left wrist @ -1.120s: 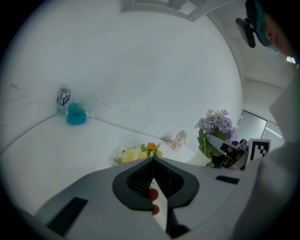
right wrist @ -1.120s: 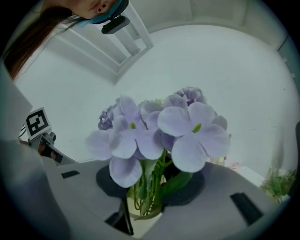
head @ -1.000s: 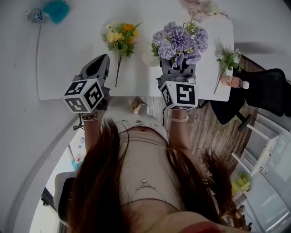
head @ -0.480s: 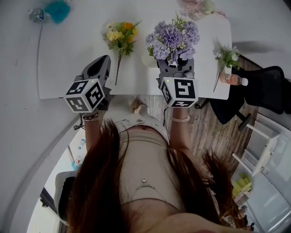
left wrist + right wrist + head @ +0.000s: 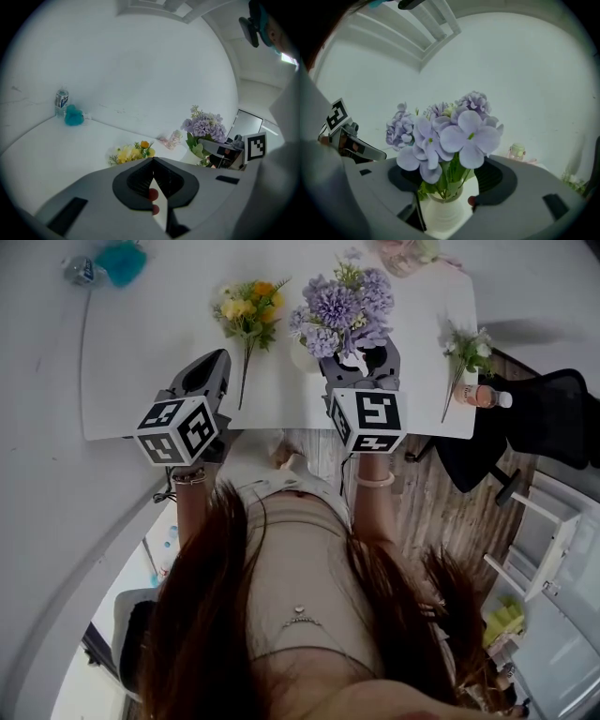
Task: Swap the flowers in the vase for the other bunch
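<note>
White surface (image 5: 141,362) fills the head view's top. Right tool (image 5: 361,357), jaws just opening, stands released around the vase (image 5: 443,213) of purple flowers (image 5: 342,310), top centre. Only its own view shows the vase's ribbed body. Left tool (image 5: 153,161) is clenched, with the yellow bunch (image 5: 248,310) at upper left.

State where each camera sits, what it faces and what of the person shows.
Head view: on the head, facing down at the table; hair, forearms, left gripper, right gripper.
Left gripper view: on its gripper, facing yellow bunch; jaws shut.
Right gripper view: on its gripper, jaws just opened round the vase.
All share purple flowers.
</note>
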### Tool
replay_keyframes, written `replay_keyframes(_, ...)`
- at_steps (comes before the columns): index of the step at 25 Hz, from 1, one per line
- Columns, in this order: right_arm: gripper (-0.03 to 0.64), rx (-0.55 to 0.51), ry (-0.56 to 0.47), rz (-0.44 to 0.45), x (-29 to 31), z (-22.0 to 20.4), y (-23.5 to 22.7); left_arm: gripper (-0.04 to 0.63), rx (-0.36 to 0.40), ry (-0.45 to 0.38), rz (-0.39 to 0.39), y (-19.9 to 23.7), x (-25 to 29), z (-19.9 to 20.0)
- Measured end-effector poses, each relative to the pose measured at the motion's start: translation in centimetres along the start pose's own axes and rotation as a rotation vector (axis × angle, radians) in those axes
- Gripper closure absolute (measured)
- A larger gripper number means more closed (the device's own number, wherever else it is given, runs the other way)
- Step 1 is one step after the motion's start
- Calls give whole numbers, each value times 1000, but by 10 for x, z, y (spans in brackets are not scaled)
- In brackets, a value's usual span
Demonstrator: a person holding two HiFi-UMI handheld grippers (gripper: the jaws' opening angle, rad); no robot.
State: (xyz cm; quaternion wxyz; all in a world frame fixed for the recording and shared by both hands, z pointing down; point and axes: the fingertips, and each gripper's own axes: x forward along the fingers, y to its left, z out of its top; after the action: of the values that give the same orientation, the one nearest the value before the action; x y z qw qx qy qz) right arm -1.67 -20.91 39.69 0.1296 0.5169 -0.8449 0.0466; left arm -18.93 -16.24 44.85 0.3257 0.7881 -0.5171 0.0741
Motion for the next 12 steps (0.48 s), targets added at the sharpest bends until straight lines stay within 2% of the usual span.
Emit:
replay_keyframes(8, 311, 50, 3, 20, -3, -5, 1, 592, 1, -2, 2, -6, -5, -4)
replay_keyframes(12, 311, 116, 20, 49, -6, -10, 0, 592, -2, 2, 6, -9, -9, -7)
